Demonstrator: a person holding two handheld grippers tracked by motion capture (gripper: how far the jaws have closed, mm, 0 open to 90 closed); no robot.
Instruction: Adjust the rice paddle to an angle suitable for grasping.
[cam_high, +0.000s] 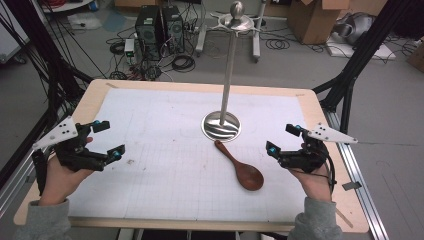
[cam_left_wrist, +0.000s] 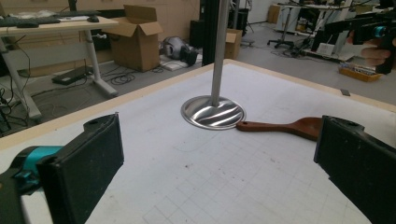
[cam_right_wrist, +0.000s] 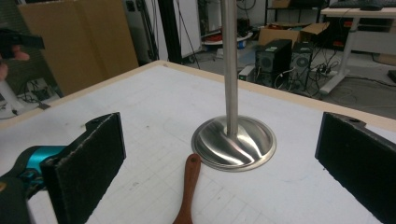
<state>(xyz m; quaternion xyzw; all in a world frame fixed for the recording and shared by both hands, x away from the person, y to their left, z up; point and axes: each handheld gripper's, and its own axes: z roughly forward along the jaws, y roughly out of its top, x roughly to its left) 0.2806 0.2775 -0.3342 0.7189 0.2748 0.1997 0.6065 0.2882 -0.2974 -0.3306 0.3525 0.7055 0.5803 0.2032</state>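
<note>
Wooden spoon (cam_high: 242, 167) flat on mat, just left of open right claw (cam_high: 283, 140).

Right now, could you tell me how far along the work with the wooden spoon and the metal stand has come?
Nothing looks done yet. The wooden spoon lies flat on the table, its handle tip near the base of the metal stand. Nothing is in hand: the left gripper and right gripper hover open on either side. Picking up the spoon is still ahead.
</note>
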